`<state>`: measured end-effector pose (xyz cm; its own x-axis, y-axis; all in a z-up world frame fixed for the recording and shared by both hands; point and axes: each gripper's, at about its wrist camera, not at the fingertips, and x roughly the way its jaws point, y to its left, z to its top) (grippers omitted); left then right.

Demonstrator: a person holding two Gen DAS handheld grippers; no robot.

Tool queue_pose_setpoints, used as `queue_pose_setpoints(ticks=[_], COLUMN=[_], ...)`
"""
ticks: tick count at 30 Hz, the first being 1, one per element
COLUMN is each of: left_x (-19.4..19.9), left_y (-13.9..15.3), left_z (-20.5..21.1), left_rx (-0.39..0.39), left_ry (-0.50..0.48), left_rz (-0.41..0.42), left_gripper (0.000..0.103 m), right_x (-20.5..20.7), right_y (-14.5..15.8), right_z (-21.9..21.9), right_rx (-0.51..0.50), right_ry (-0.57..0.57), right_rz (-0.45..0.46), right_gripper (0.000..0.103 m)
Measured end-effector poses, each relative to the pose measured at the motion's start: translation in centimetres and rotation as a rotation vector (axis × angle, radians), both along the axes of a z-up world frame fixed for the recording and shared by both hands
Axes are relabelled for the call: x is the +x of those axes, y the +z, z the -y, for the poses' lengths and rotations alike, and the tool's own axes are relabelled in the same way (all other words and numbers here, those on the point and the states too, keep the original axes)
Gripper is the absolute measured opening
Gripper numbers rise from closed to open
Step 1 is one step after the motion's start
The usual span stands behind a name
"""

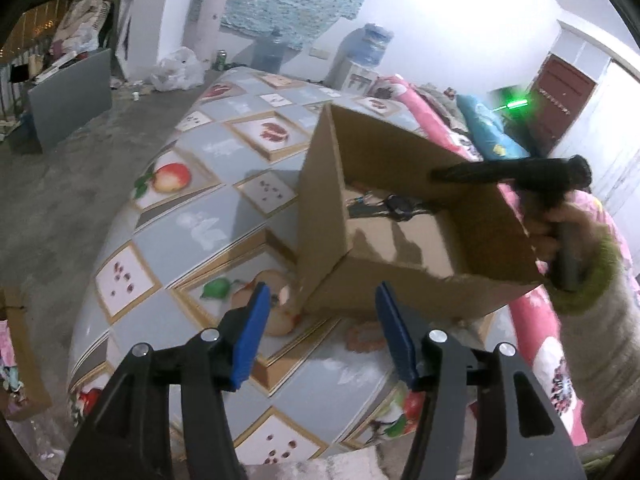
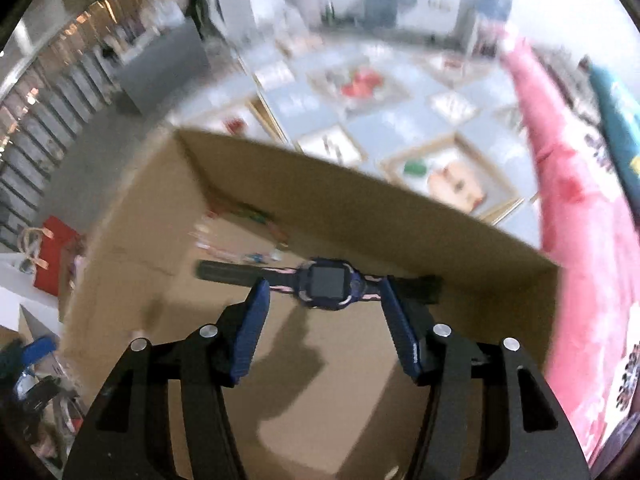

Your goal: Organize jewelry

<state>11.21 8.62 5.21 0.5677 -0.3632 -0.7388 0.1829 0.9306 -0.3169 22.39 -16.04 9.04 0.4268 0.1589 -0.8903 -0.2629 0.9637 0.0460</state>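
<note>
An open cardboard box [image 1: 404,280] stands on the patterned table [image 1: 224,224]; it fills the right wrist view [image 2: 132,280]. A dark blue square-faced watch [image 2: 328,284] with a pink-trimmed strap lies on the box floor, also visible in the left wrist view [image 1: 394,205]. Small colourful jewelry pieces [image 2: 248,236] lie blurred at the box's far corner. My right gripper [image 2: 324,308] is open over the box, its fingers either side of the watch, not touching it; it shows from outside in the left wrist view [image 1: 436,174]. My left gripper [image 1: 320,316] is open and empty in front of the box.
A pink patterned quilt [image 1: 532,320] lies along the table's right side, also in the right wrist view [image 2: 580,240]. A grey board [image 1: 72,100], a white plastic bag [image 1: 176,70] and a water dispenser [image 1: 366,54] stand on the floor beyond. A red bag [image 2: 52,256] sits left of the box.
</note>
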Motion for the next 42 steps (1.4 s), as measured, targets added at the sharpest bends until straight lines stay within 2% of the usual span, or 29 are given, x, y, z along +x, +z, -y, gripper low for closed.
queue_pose_setpoints(ticks=[1,2,5,9,14,17,23,29,38,42], left_x=[-0.2,-0.4,-1.0,-1.8,-2.6,-2.5,-1.7,-0.8,0.2,0.3], left_y=[-0.2,-0.5,-1.2,-2.3,-3.5,-4.6,-7.1,-8.3,-9.3,-9.7], left_z=[0.0,-0.1,0.0,0.3,0.9,1.5,3.0,3.8,4.7,5.3], left_rx=[0.010,0.018,0.042,0.055,0.088,0.133,0.250,0.295,0.323,0.362], left_ry=[0.009,0.018,0.042,0.063,0.077,0.081,0.073,0.065,0.037,0.021], left_rz=[-0.002,-0.005,-0.014,-0.036,-0.057,-0.071,-0.096,-0.104,-0.108,-0.102], left_gripper=[0.054,0.055,0.056,0.057,0.060,0.062,0.067,0.070,0.075,0.079], right_x=[-2.1,-3.1,-7.6,-12.1,-15.2,-16.1,-17.4,-17.6,-16.2,-15.6], right_y=[1.8,2.7,5.3,5.9,1.7,-2.0,-6.9,-8.6,-9.7,-9.8], right_z=[0.1,0.3,0.2,1.1,1.7,1.9,2.0,2.0,2.8,3.2], right_rx=[0.037,0.063,0.135,0.162,0.098,0.051,-0.016,-0.095,-0.113,-0.096], right_ry=[0.013,0.024,0.061,0.084,0.002,-0.058,-0.151,-0.174,-0.196,-0.212], right_rz=[0.056,0.090,0.209,0.277,0.211,0.136,0.030,0.020,0.002,0.002], right_gripper=[0.061,0.067,0.076,0.086,0.090,0.091,0.091,0.091,0.091,0.093])
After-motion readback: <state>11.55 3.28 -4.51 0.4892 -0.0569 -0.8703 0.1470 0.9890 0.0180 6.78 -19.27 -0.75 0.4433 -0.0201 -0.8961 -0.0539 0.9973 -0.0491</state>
